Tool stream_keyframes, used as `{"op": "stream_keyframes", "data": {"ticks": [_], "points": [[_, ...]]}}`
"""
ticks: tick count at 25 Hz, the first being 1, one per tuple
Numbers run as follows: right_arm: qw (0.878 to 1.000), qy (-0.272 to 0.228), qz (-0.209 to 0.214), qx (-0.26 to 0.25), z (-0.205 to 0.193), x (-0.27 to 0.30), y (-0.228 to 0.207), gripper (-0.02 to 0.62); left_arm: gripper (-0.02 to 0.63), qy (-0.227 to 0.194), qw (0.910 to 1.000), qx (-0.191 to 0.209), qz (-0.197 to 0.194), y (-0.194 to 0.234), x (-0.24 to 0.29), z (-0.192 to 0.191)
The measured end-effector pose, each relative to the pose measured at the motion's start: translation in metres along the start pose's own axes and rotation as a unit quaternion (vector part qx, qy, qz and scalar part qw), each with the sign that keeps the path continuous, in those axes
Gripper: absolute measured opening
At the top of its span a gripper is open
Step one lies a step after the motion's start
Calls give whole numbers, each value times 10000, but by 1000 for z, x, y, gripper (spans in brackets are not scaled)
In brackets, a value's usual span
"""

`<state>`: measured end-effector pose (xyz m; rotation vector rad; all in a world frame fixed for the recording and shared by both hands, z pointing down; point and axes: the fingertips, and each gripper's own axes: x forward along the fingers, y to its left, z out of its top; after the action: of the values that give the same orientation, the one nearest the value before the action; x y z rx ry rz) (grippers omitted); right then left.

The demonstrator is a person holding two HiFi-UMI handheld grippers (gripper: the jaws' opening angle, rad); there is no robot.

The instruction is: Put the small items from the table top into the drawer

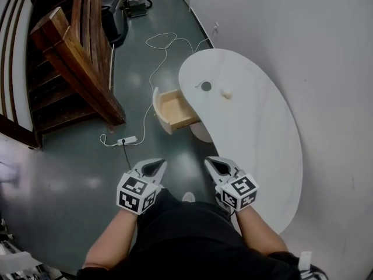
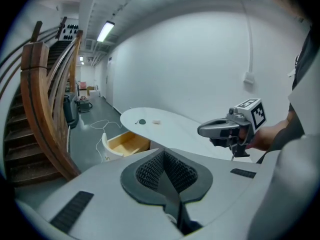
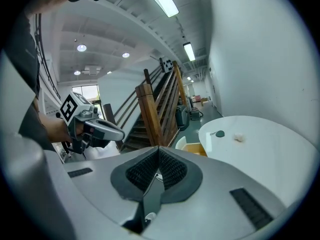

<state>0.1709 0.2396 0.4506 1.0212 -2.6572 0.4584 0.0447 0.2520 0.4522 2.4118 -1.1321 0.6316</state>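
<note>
Green floor surrounds the white table [image 1: 256, 133], whose drawer [image 1: 175, 109] stands pulled open at its left edge. On the table top lie a dark disc [image 1: 206, 86] and, near it, a small pale lump [image 1: 227, 94]. We hold the left gripper [image 1: 154, 167] and the right gripper [image 1: 216, 165] close to our body, well apart from both items, each with its jaws together on nothing.

Far ahead of the jaws, the dark round item [image 1: 206, 86] and pale lump [image 1: 226, 94] on the tabletop [image 1: 262, 133] are too small to identify, and the drawer [image 1: 175, 109] has its rear hidden beneath that tabletop.
</note>
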Motion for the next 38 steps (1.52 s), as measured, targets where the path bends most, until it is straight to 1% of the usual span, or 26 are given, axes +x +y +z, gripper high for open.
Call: {"op": "stream_keyframes", "data": {"ticks": [4,8,11,14,19,23,28,33,38], "points": [[10000,59,44,38,-1,8,-6,-2,14,38,10000,-76,-36,9,12,4],[9998,152,-13,83,-4,22,-20,-2,14,45,9999,-98,-106,24,30,11],[9996,224,-78,157,-4,37,-33,-2,14,61,9998,-86,-162,40,42,17],[9994,235,-164,169,7,57,-43,-2,14,129,9996,-53,-240,63,54,25],[9986,185,-431,233,30,92,-71,-2,14,202,9985,112,-496,98,81,48],[9974,190,-649,252,52,123,-86,-2,14,214,9971,282,-670,138,100,74],[9936,199,-1039,398,70,162,-107,-2,14,201,9937,557,-955,186,119,104],[9887,201,-1392,517,86,201,-117,-2,14,344,9902,697,-1158,235,130,115],[9822,207,-1756,629,97,227,-131,-2,14,388,9861,838,-1381,269,141,128]]}}
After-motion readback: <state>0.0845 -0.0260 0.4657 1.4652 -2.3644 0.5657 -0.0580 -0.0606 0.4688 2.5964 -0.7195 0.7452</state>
